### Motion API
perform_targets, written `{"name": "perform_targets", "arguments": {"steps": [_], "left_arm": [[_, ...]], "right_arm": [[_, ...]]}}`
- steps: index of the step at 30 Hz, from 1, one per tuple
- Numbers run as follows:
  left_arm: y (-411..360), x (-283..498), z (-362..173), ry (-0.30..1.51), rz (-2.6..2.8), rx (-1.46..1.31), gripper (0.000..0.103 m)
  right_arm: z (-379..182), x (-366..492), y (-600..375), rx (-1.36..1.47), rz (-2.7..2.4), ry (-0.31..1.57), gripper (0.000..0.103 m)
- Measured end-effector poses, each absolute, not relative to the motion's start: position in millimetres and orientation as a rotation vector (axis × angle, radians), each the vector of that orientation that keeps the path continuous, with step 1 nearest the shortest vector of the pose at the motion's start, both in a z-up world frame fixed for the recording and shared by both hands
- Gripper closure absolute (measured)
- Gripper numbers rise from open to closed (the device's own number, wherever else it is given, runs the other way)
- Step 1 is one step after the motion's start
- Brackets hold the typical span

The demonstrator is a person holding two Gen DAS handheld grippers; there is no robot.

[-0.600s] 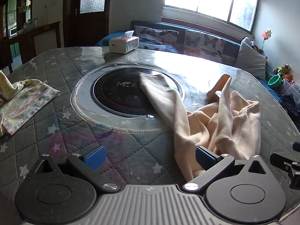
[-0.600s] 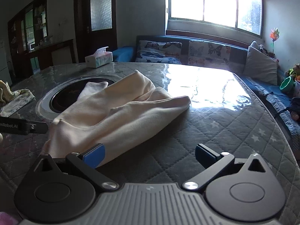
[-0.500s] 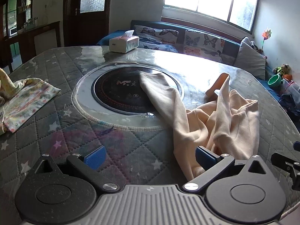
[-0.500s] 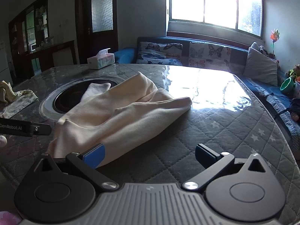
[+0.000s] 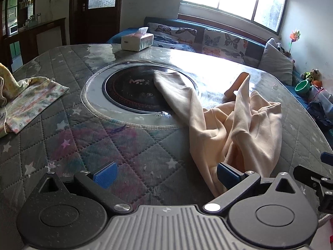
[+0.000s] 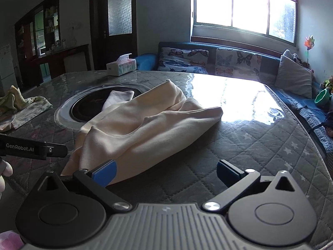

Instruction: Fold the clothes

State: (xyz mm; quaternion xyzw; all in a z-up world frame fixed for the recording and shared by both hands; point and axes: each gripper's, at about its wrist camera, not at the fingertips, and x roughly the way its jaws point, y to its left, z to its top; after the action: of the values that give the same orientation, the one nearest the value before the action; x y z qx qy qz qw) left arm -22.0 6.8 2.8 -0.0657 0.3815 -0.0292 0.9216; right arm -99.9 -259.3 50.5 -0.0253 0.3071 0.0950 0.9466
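Both grippers wide open, nothing gripped. Cream garment (image 5: 235,129) lies crumpled on quilted table (image 5: 129,145), long axis running from near edge out toward the round cooktop inset (image 5: 133,91), one sleeve/leg draped onto it. Left gripper (image 5: 165,174): garment's near hem sits at its right finger, touching or just beside, can't tell. Right gripper (image 6: 166,171): cloth at its left finger. Hem lies btwn the two, left looks marginally nearer. Containers: tissue box (image 5: 137,40) far side, tissue sticking out. Floral cloth (image 5: 31,102) well apart, left.
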Motion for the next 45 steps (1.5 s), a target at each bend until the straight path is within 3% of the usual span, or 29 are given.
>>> {"name": "perform_targets", "arguments": {"steps": [45], "left_arm": [[-28,-36,-11,0.798,-0.156,-0.029,0.000]], "right_arm": [[41,-109,-240,-0.086,0.213,0.676,0.000]]}}
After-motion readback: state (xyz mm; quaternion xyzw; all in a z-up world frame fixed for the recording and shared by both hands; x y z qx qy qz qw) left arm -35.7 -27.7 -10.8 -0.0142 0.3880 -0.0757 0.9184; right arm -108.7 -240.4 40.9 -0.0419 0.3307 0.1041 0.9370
